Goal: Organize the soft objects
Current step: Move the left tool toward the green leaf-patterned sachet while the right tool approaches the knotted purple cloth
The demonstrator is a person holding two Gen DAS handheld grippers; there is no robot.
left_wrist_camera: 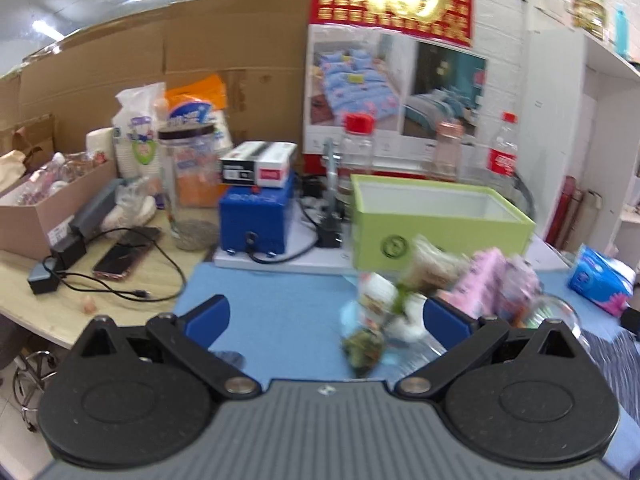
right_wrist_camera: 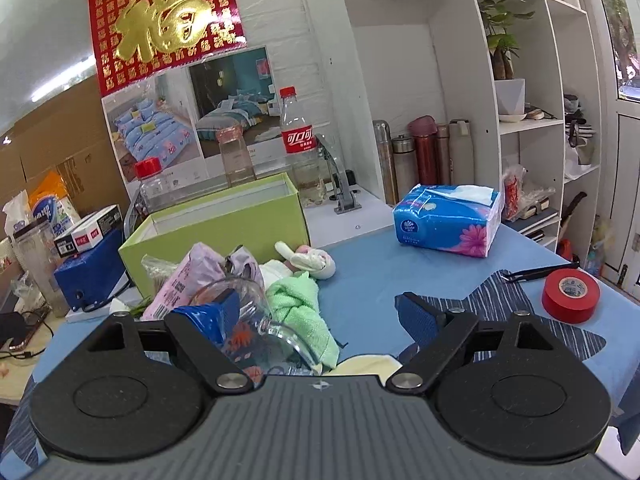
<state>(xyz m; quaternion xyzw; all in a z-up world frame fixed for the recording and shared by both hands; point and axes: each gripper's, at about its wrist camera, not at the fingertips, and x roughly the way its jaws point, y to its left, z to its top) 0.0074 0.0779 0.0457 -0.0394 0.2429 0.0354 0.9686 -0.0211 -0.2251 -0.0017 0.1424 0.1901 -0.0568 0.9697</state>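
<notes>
A green open box (left_wrist_camera: 432, 236) stands at the back of the blue mat (left_wrist_camera: 280, 304); it also shows in the right wrist view (right_wrist_camera: 224, 228). In front of it lies a pile of soft things: a pink packet (right_wrist_camera: 180, 284), a green towel (right_wrist_camera: 300, 312), a small plush rabbit (right_wrist_camera: 316, 260) and a glass jug (right_wrist_camera: 264, 320). The pile is blurred in the left wrist view (left_wrist_camera: 440, 288). My left gripper (left_wrist_camera: 326, 316) is open and empty, left of the pile. My right gripper (right_wrist_camera: 320, 312) is open and empty, just above the green towel and jug.
A blue tissue pack (right_wrist_camera: 448, 220), a red tape roll (right_wrist_camera: 570, 294) and a striped cloth (right_wrist_camera: 516, 320) lie on the right. Bottles (right_wrist_camera: 300, 148) stand behind the box. A blue case (left_wrist_camera: 256, 216), a jar (left_wrist_camera: 188, 184), a phone (left_wrist_camera: 124, 258) and cables lie on the left.
</notes>
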